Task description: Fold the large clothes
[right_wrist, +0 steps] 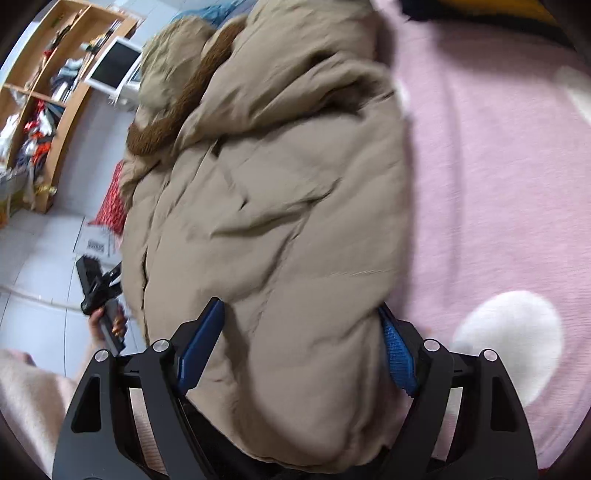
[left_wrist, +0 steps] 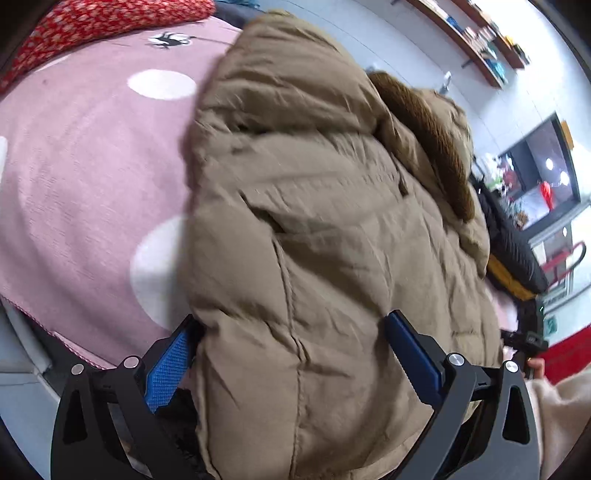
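Observation:
A large tan padded coat (left_wrist: pixel 325 206) with a brown fur-trimmed hood (left_wrist: pixel 439 147) lies bunched on a pink bedspread (left_wrist: pixel 85 177) with white dots. My left gripper (left_wrist: pixel 291 339) has its blue-padded fingers (left_wrist: pixel 170 365) spread wide around a thick fold of the coat's near end. In the right wrist view the same coat (right_wrist: pixel 273 192) fills the middle, hood (right_wrist: pixel 184 99) at the far left. My right gripper (right_wrist: pixel 301 328) likewise straddles a thick fold of the coat between its blue pads (right_wrist: pixel 399 354). The other gripper (right_wrist: pixel 98 288) shows at the left.
A red patterned cloth (left_wrist: pixel 92 22) lies at the bed's far corner. A black and yellow garment (left_wrist: pixel 517 258) lies beyond the coat. Wall shelves (left_wrist: pixel 480 33), a dark screen (left_wrist: pixel 543 173), wooden shelving (right_wrist: pixel 40 103) and tiled floor (right_wrist: pixel 33 258) surround the bed.

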Motion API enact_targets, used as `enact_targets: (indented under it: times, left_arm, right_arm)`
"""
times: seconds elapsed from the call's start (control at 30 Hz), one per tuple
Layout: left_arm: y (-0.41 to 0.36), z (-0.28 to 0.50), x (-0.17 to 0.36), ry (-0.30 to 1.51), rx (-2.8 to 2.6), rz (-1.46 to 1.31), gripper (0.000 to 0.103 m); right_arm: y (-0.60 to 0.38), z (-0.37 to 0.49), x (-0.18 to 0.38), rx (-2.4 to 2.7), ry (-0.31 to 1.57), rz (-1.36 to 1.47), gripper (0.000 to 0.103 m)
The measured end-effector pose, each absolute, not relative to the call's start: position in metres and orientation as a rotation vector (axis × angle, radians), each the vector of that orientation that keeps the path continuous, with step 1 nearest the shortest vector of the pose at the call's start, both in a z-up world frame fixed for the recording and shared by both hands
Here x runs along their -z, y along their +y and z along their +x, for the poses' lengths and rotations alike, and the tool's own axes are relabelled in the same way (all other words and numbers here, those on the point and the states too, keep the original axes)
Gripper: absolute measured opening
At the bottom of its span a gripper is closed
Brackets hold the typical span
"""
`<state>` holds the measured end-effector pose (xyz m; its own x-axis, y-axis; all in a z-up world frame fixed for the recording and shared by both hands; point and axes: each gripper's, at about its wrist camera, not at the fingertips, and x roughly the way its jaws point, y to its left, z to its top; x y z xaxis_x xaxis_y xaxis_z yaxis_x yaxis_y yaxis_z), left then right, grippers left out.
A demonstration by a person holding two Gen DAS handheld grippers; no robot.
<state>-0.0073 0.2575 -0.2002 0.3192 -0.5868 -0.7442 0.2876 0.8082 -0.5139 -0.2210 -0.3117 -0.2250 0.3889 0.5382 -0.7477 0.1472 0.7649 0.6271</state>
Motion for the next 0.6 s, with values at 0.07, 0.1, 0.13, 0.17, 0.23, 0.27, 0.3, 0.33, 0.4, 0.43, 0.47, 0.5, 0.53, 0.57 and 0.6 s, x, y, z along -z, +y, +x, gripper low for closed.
enact_targets:
  times: [0.07,0.1,0.13,0.17,0.23,0.27,0.3,0.33,0.4,0.43,0.47,0.5,0.53,0.57,0.6]
  left_arm:
    - [0.254,-0.009,0.204,1.117,0.594,-0.316,0.096]
    - [0.252,-0.01,0.205,1.125,0.603,-0.324,0.096]
    - [0.251,-0.011,0.206,1.127,0.609,-0.322,0.096]
    - [0.248,-0.012,0.207,1.131,0.617,-0.316,0.096]
    - [0.246,-0.015,0.21,1.146,0.642,-0.302,0.096]
    - [0.246,-0.016,0.213,1.155,0.647,-0.305,0.096]
    - [0.247,-0.018,0.215,1.165,0.649,-0.319,0.096]
    - [0.25,-0.019,0.217,1.166,0.649,-0.33,0.096]
    - [0.251,-0.021,0.219,1.166,0.646,-0.349,0.096]
    - [0.25,-0.022,0.219,1.167,0.643,-0.357,0.096]
    - [0.25,-0.022,0.22,1.168,0.642,-0.362,0.096]
    - [0.247,-0.021,0.219,1.168,0.645,-0.371,0.096]
    - [0.246,-0.021,0.219,1.168,0.651,-0.384,0.096]
    - [0.244,-0.021,0.218,1.17,0.654,-0.398,0.096]
    - [0.242,-0.021,0.217,1.171,0.656,-0.407,0.096]
  right_arm:
    - [-0.303,-0.222,0.224,-0.306,1.173,0.652,0.088]
    - [-0.297,-0.222,0.222,-0.322,1.18,0.627,0.088]
    - [-0.294,-0.223,0.221,-0.337,1.185,0.613,0.088]
    - [-0.289,-0.224,0.219,-0.361,1.192,0.599,0.088]
    - [-0.283,-0.227,0.219,-0.389,1.213,0.572,0.088]
    - [-0.281,-0.229,0.22,-0.393,1.225,0.561,0.088]
    - [-0.281,-0.232,0.222,-0.403,1.241,0.571,0.088]
    - [-0.281,-0.234,0.224,-0.408,1.244,0.586,0.088]
    - [-0.272,-0.225,0.224,-0.413,1.236,0.616,0.088]
    - [-0.27,-0.222,0.224,-0.414,1.234,0.622,0.088]
    - [-0.269,-0.219,0.225,-0.414,1.237,0.626,0.088]
    - [-0.269,-0.218,0.226,-0.413,1.238,0.627,0.088]
    - [-0.27,-0.216,0.225,-0.414,1.236,0.628,0.088]
    - [-0.268,-0.215,0.225,-0.415,1.234,0.627,0.088]
    - [-0.268,-0.215,0.225,-0.416,1.232,0.617,0.087]
